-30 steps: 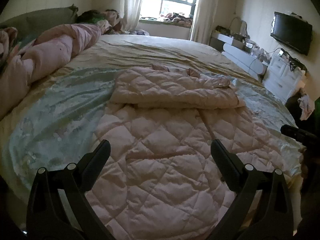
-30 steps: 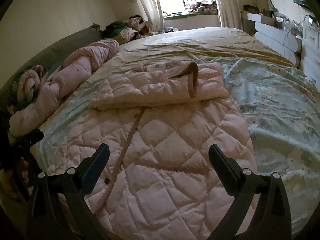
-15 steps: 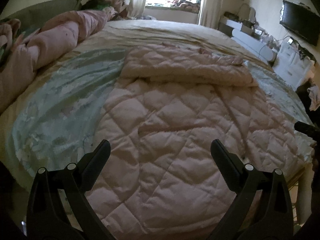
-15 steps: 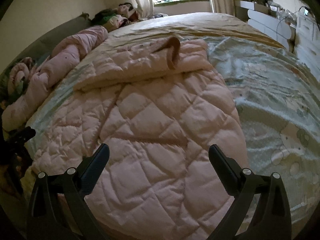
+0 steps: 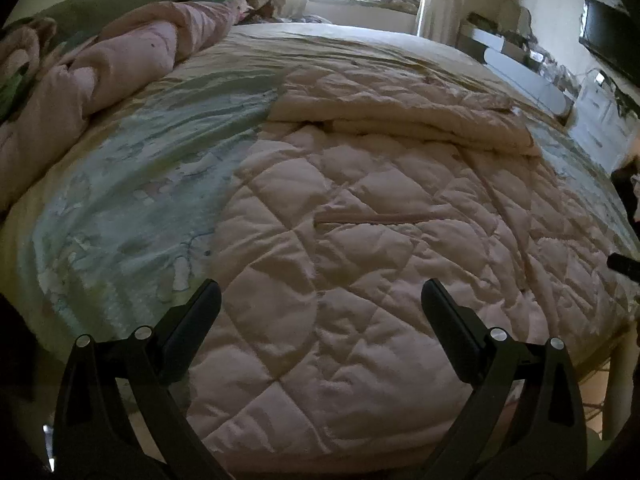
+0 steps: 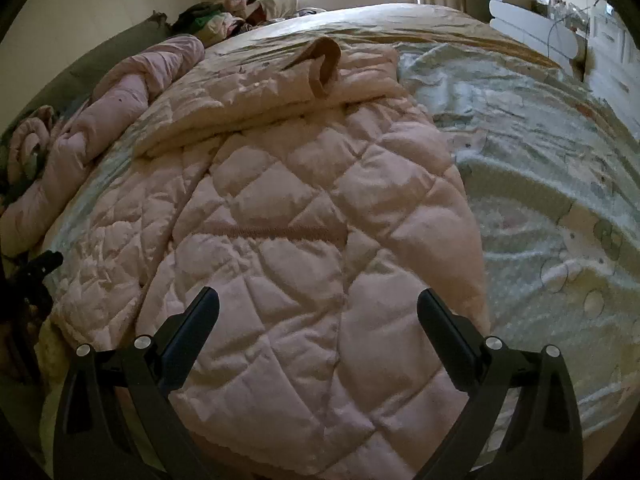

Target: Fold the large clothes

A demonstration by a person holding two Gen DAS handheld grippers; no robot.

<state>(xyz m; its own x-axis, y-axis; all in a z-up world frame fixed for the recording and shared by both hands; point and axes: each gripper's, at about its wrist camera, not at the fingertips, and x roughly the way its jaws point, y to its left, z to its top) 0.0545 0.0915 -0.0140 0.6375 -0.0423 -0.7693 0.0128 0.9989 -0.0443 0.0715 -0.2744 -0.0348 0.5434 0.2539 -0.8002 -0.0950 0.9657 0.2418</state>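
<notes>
A puffy, diamond-quilted pink coat (image 5: 360, 264) lies flat on the bed (image 5: 132, 200), far end folded over. Left gripper (image 5: 320, 308) and right gripper (image 6: 318, 306) fingers spread wide above its near hem, holding nothing.

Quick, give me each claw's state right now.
Left claw: open, holding nothing, above the pink quilted coat.
Right claw: open, holding nothing, above the same coat.
</notes>
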